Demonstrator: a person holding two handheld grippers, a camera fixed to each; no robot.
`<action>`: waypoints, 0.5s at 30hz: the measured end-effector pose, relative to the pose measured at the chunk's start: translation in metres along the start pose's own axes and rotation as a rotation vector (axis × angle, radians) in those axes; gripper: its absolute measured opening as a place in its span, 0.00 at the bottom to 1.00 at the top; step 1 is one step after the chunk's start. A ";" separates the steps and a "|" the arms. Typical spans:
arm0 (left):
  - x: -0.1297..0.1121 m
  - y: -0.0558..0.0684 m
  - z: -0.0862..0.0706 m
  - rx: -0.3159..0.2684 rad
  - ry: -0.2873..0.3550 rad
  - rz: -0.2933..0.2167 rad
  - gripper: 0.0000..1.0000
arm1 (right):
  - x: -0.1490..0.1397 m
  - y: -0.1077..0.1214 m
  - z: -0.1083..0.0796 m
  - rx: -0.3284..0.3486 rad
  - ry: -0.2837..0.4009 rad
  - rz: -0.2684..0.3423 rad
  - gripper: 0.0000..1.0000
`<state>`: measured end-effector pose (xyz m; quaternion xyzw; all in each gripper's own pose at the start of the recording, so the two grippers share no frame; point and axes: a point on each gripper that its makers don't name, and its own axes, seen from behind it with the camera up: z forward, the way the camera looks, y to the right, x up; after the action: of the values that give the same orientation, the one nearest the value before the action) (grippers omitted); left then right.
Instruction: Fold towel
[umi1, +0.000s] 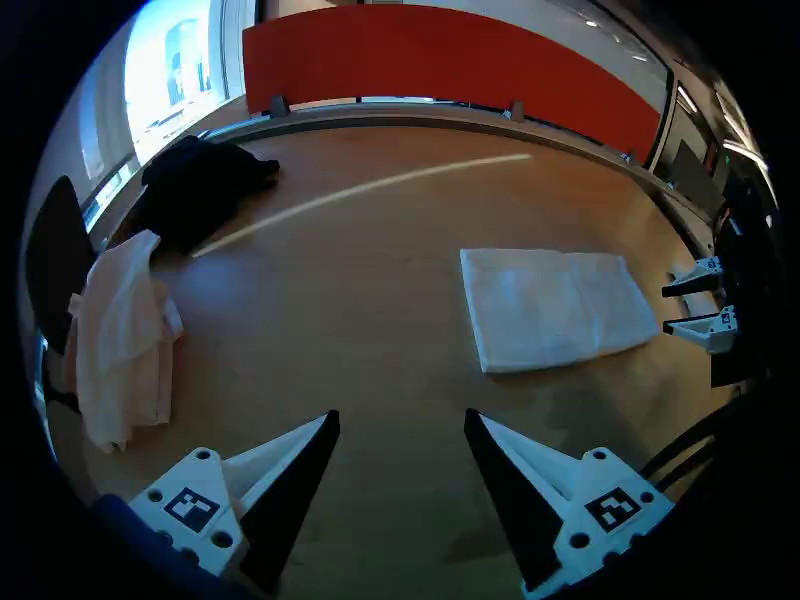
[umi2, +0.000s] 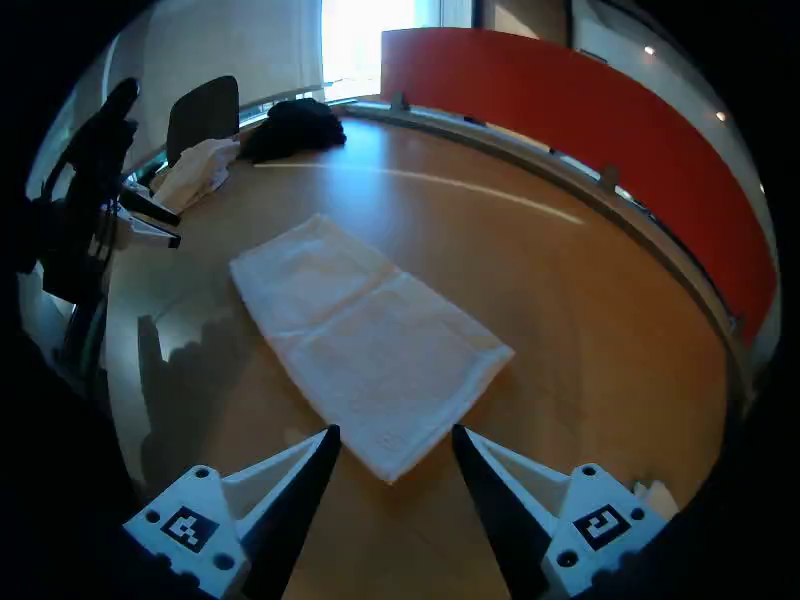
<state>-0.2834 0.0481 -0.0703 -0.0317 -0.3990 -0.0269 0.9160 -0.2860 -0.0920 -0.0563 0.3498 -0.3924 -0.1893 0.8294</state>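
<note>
White rectangular towel (umi2: 365, 335) laid flat on the light wooden table (umi2: 560, 330), neither gripper holding anything.
The towel's near corner reaches in between the spread fingers (umi2: 300, 480) of the right gripper (umi2: 395, 428), which clamp nothing. The left gripper (umi1: 400, 415) hovers over bare table, its fingers also apart, with the towel ahead and to its right. A heap of white cloth (umi1: 125, 330) and a black garment (umi1: 200, 185) lie near the table's left edge, with a red partition panel (umi1: 450, 60) along the far side.

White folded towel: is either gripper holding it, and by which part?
Nothing held. Left gripper and right gripper both open; white folded towel lies flat on wooden table.
</note>
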 end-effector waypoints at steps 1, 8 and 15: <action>-0.001 -0.001 -0.001 0.001 0.000 0.001 0.93 | -0.002 -0.001 0.001 0.002 -0.007 -0.005 0.86; -0.009 -0.005 -0.004 0.007 -0.009 -0.001 0.92 | -0.022 -0.003 0.005 0.007 -0.061 -0.023 0.85; -0.020 -0.011 -0.009 0.014 -0.023 -0.014 0.93 | -0.037 -0.004 0.009 0.025 -0.099 -0.020 0.68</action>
<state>-0.2911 0.0372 -0.0907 -0.0227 -0.4097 -0.0300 0.9114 -0.3163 -0.0769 -0.0743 0.3541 -0.4315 -0.2098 0.8027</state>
